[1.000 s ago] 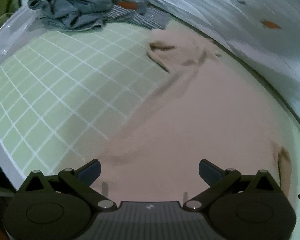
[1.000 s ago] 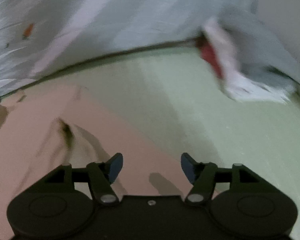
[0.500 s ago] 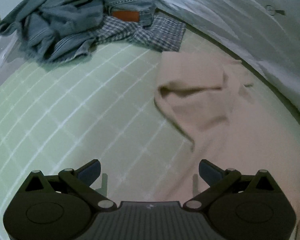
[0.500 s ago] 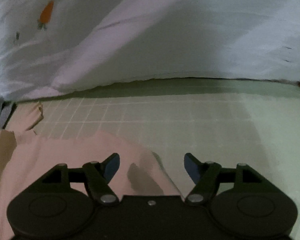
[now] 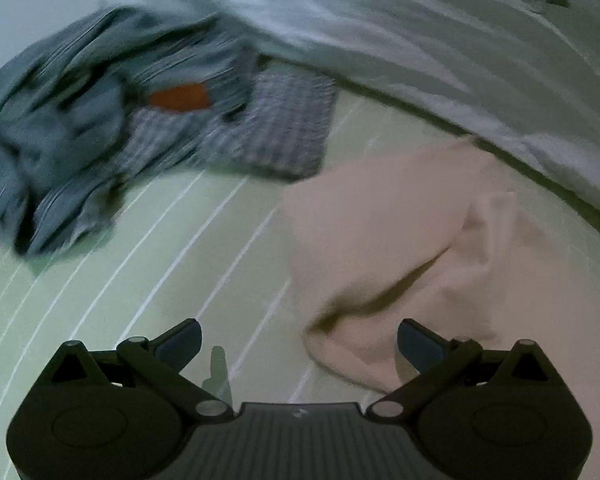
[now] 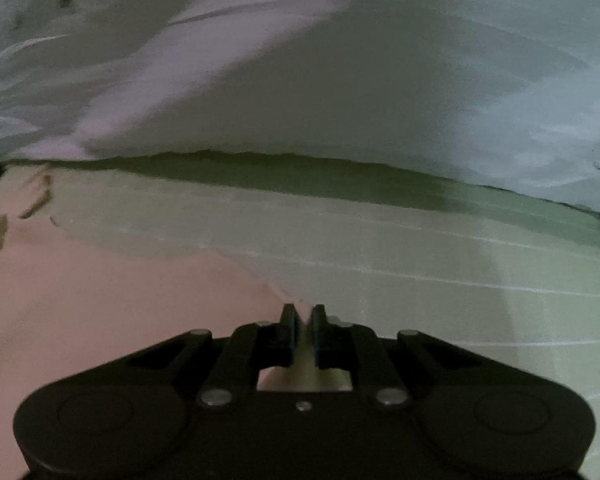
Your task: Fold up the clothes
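A pale pink garment [image 5: 399,240] lies crumpled on the green gridded mat [image 5: 160,272]. My left gripper [image 5: 300,340] is open just above the mat, with the garment's near fold between its fingers on the right side. In the right wrist view the same pink garment [image 6: 120,300] spreads flat at the left. My right gripper [image 6: 303,316] is shut at the garment's right corner; the cloth's edge meets the fingertips, and whether cloth is pinched is hard to see.
A heap of denim clothes [image 5: 60,140] and a checked shirt [image 5: 268,132] lie at the mat's far left. A white sheet [image 5: 419,40] with small orange prints borders the mat's far side, also in the right wrist view [image 6: 300,80].
My right gripper has gone from open to shut at the pink garment's corner. My left gripper has moved closer to the garment's folded edge, still open.
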